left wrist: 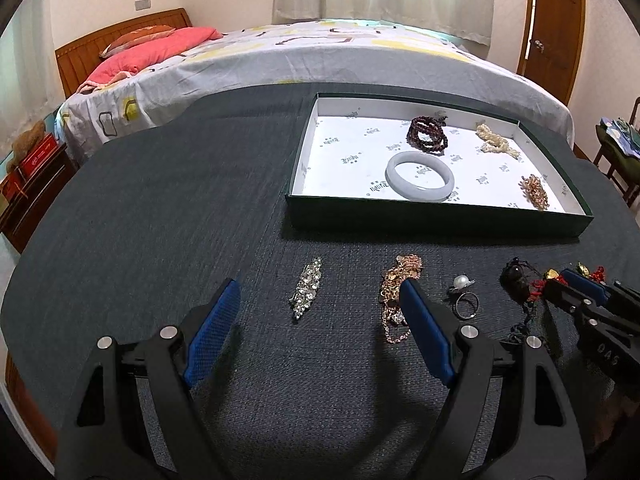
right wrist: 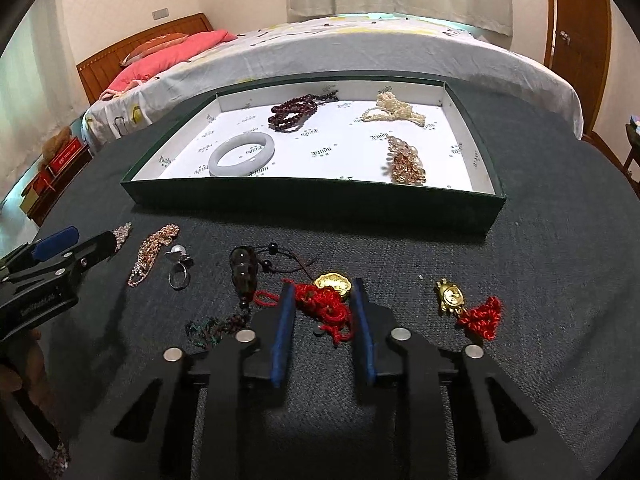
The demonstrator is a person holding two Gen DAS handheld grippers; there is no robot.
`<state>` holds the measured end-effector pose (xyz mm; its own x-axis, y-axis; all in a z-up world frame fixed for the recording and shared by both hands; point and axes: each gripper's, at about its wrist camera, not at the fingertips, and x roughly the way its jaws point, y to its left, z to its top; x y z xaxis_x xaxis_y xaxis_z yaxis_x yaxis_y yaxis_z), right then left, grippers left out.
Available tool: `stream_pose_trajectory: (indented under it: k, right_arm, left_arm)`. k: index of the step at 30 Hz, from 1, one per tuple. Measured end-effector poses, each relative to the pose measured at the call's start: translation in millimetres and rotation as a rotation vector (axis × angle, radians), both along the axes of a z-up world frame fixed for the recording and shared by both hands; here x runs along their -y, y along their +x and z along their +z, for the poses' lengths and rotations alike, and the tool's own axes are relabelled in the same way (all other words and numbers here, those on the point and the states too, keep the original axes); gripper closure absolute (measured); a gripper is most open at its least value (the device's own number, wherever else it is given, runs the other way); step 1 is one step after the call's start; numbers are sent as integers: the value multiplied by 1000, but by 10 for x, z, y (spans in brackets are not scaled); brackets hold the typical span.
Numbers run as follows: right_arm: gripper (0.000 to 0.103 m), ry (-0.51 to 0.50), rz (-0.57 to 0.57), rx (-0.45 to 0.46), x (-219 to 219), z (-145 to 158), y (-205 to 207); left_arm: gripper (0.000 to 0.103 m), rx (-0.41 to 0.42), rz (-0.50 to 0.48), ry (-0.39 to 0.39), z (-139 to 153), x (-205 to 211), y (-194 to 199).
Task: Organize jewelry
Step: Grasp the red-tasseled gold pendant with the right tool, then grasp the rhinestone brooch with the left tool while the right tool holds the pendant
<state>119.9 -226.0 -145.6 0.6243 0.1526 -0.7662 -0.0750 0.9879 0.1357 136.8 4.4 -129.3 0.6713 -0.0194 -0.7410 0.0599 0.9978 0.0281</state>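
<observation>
My right gripper [right wrist: 323, 285] is shut on the red knotted cord [right wrist: 328, 312] of a gold charm [right wrist: 334, 285] lying on the dark cloth. My left gripper [left wrist: 320, 286] stands wide open low over the cloth, with a crystal brooch [left wrist: 306, 292] between its fingers, untouched. A rose-gold chain [left wrist: 396, 280] lies partly behind its right finger. A pearl ring [left wrist: 464, 292] and a dark gourd pendant [right wrist: 242, 272] lie between the two grippers. The green tray [right wrist: 312, 200] beyond holds a pale bangle [right wrist: 236, 170], dark red beads [right wrist: 292, 112], a pearl strand [right wrist: 394, 110] and a gold bead piece [right wrist: 406, 162].
A second gold charm with a red knot [right wrist: 452, 296] lies right of my right gripper. The cloth-covered table [left wrist: 160, 200] ends near a bed [left wrist: 320, 52] behind the tray. A wooden door [left wrist: 556, 28] stands at the far right.
</observation>
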Motion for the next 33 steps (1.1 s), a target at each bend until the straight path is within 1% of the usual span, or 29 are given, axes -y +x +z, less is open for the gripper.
stream_pose_trajectory:
  k: [4, 5, 13, 23, 26, 28, 29, 31, 32, 33]
  right_arm:
    - [81, 11, -6, 5, 39, 9, -19]
    - [84, 12, -8, 6, 47, 11, -19]
    - [84, 28, -32, 9, 173, 17, -40]
    - [84, 45, -33, 9, 210, 11, -23]
    - [84, 47, -33, 8, 220, 11, -10]
    - [84, 50, -33, 8, 221, 9, -9]
    - [84, 51, -32, 7, 223, 9, -4]
    - [84, 53, -31, 7, 224, 9, 5]
    - [84, 55, -31, 6, 225, 8, 9]
    - [84, 56, -30, 6, 226, 7, 13]
  left_arm:
    - [23, -4, 0, 0, -15, 1, 2]
    - [23, -5, 1, -1, -19, -3, 3]
    - [23, -20, 8, -12, -57, -52, 22]
    - [23, -29, 13, 4, -97, -108, 118]
    - [26, -31, 14, 10, -116, -144, 158]
    - [35, -41, 9, 12, -140, -166, 189]
    - [38, -50, 6, 13, -158, -178, 205]
    - [49, -65, -3, 10, -188, -194, 226]
    - [52, -75, -8, 5, -206, -203, 235]
    - [57, -79, -16, -7, -215, -211, 237]
